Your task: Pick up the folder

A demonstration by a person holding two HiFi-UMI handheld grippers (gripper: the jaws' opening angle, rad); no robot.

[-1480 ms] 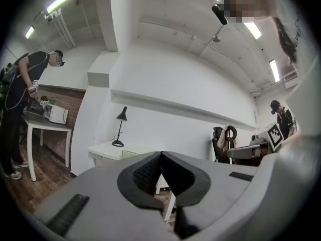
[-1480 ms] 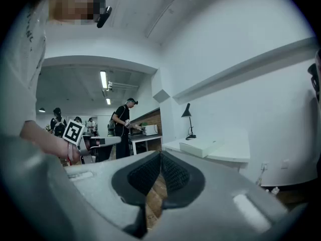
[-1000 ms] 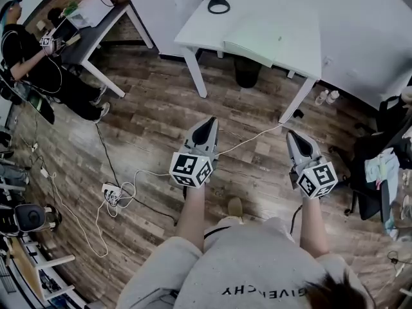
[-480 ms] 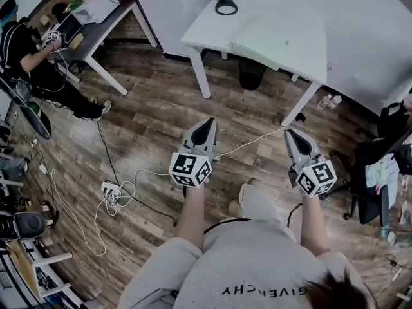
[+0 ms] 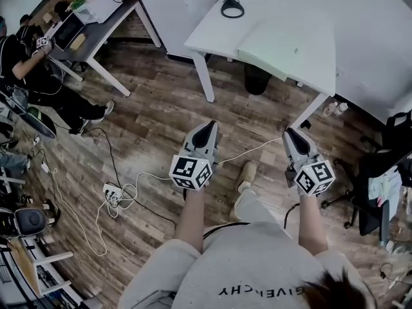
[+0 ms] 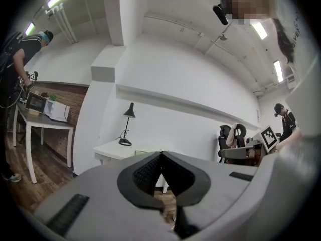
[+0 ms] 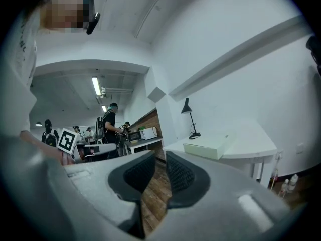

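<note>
Wood-floored room: the folder (image 5: 290,44) lay flat on the white desk (image 5: 207,32), well apart from both grippers. The left gripper (image 5: 207,127) was closed and empty. The right gripper (image 5: 293,134) had just been opening its jaws, which stood slightly apart with nothing between them.

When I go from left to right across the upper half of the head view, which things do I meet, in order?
person → dark desk → lamp → folder → chair. The white desk is left out, because the lamp and the folder lie on it.
</note>
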